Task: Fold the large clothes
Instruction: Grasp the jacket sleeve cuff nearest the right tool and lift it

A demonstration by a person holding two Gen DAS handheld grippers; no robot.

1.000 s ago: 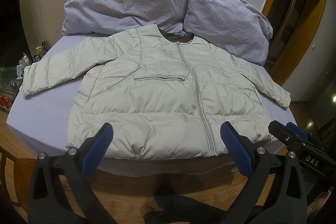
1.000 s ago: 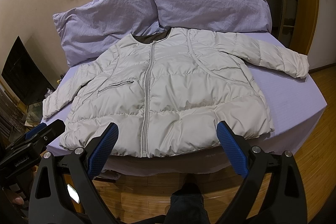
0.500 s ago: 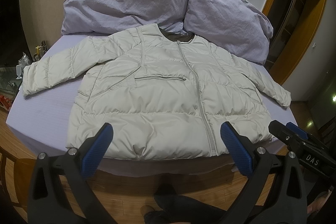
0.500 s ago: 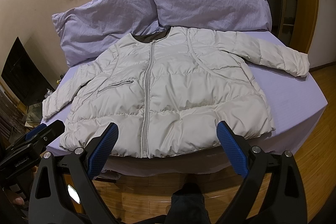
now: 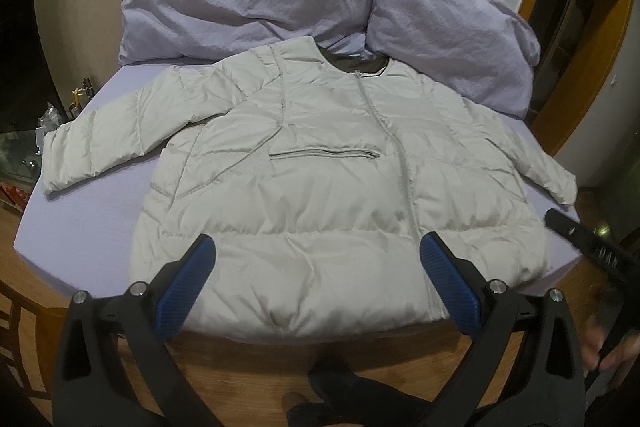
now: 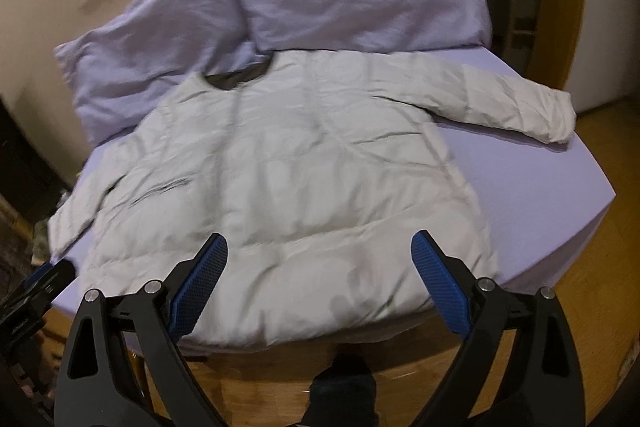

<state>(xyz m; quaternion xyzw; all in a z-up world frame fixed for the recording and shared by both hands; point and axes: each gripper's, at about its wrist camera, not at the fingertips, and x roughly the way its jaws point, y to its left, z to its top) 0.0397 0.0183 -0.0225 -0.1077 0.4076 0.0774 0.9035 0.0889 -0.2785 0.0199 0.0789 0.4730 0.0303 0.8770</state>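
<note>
Both tools wide, empty: left tool; right tool | jacket spread flat, zipped, on bed; ready for folding | hem nearest; likely first grasp

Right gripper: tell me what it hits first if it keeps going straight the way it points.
Most likely the jacket. The open right gripper points over the hem toward the lower front panel, which lies flat on the bed. Nothing shows in between, though the blur makes depth uncertain.
</note>
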